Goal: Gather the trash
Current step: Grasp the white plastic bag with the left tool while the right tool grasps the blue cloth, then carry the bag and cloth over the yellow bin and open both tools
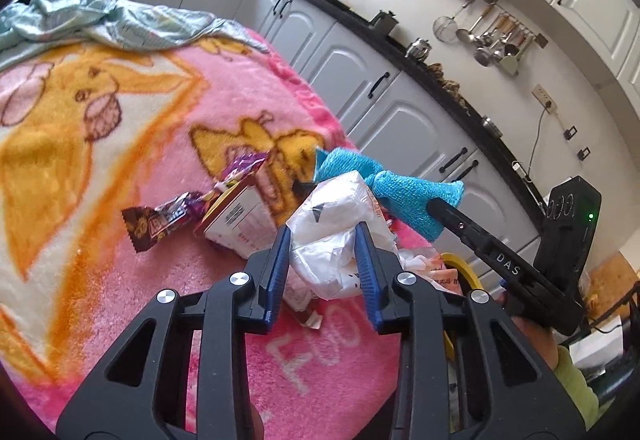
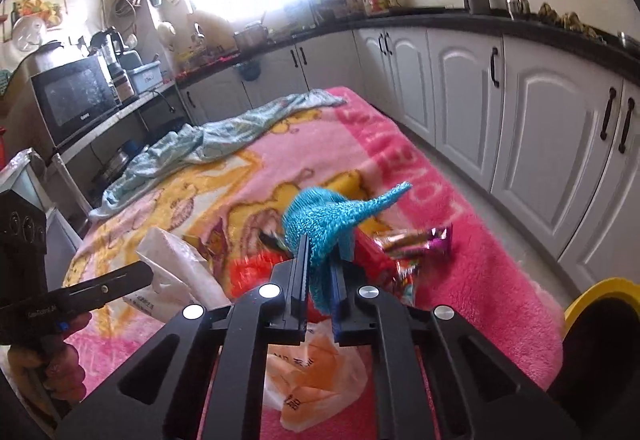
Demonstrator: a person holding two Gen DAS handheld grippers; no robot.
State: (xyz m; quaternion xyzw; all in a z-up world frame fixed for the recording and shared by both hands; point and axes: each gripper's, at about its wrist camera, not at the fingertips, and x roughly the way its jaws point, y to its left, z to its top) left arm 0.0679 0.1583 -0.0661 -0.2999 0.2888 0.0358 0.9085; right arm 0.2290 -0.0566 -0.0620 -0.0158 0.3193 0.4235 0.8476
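The left gripper (image 1: 322,242) fingers pinch a crumpled white plastic bag (image 1: 336,224) — thin, creased, lifted above the pink blanket (image 1: 240,112) on the table. The right gripper (image 2: 322,260) clamps a bunched turquoise knit cloth (image 2: 328,216) — wrappers (image 2: 416,240) lie beside it.

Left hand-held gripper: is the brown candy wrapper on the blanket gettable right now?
Probably not yet: the left hand-held gripper is shut on a white plastic bag. The brown candy wrapper lies uncovered on the blanket.
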